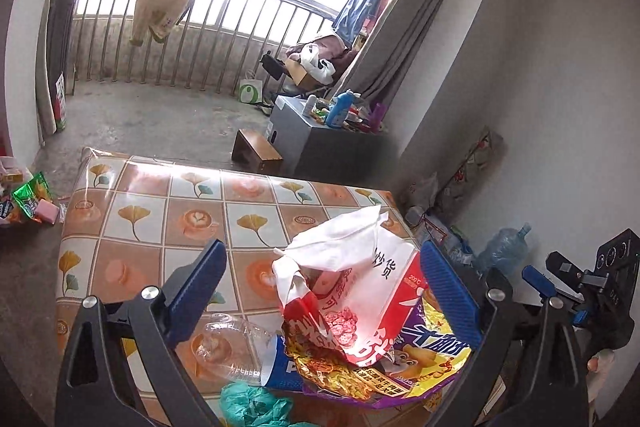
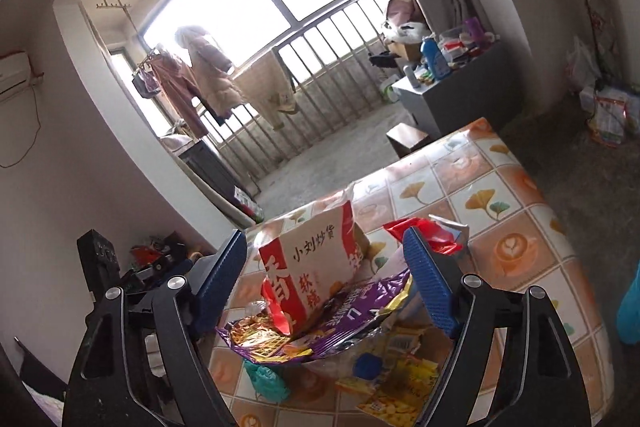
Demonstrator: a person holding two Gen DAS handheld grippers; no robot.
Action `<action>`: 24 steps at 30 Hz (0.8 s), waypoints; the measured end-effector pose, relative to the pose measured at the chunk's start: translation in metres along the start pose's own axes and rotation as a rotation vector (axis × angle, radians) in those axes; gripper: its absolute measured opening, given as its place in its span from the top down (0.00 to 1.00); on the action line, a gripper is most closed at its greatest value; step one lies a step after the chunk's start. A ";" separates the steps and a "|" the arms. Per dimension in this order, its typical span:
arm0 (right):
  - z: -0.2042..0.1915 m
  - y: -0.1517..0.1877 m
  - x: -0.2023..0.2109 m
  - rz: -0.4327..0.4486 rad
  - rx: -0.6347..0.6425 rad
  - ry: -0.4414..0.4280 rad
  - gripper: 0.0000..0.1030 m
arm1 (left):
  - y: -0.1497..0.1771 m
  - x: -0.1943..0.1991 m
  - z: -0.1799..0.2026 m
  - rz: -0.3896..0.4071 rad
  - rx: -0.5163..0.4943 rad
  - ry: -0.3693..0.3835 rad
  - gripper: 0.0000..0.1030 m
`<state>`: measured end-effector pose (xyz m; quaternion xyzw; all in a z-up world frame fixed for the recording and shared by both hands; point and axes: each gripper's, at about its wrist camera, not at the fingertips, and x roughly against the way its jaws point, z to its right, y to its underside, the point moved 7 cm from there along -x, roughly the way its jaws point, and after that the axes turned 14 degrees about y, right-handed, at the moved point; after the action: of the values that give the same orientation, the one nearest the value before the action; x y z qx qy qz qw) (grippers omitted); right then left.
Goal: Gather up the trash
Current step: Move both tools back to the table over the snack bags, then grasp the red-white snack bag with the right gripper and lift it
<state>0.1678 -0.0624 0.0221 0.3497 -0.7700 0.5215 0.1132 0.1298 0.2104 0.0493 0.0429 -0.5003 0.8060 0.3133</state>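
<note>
Left wrist view gives you the table [image 1: 132, 215] with its tiled leaf-and-coffee-cup cloth, and the trash heaped at its near right corner. Biggest in the heap is the red and white paper bag [image 1: 360, 291], standing crumpled with its torn mouth up. It rests on a purple and yellow snack wrapper [image 1: 420, 359] lying flat at the near edge. Left of that wrapper a clear plastic bottle [image 1: 236, 351] lies on its side, its blue label against the wrapper. A green plastic bag [image 1: 252, 403] sits bunched at the near edge, just below the bottle.

Your left gripper [image 1: 324, 291] stands wide, its blue pads either side of the paper bag and not pressing it. Your right gripper [image 2: 324, 283] shows the same in its own view: jaws wide, the paper bag [image 2: 316, 267] between them, pads clear of it. From this side you also see a red wrapper [image 2: 428, 235] behind the right pad, a blue bottle cap [image 2: 368, 365] and yellow snack packets [image 2: 392, 387] near the table's near edge.

More wrappers [image 1: 28, 199] lie on the floor past the table's left edge.
</note>
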 end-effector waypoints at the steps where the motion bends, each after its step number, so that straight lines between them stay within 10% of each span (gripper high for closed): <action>1: -0.010 0.006 -0.004 -0.024 0.021 -0.009 0.27 | 0.001 -0.008 -0.005 -0.016 0.016 0.000 0.16; 10: -0.037 0.021 -0.035 -0.143 0.062 0.012 0.48 | 0.021 -0.052 -0.063 -0.177 0.248 0.017 0.62; 24: -0.047 0.036 -0.092 -0.298 0.083 0.084 0.67 | 0.053 -0.099 -0.081 -0.396 0.288 0.040 0.81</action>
<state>0.2021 0.0250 -0.0336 0.4425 -0.6820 0.5443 0.2068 0.2001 0.2159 -0.0701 0.1683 -0.3560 0.7926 0.4654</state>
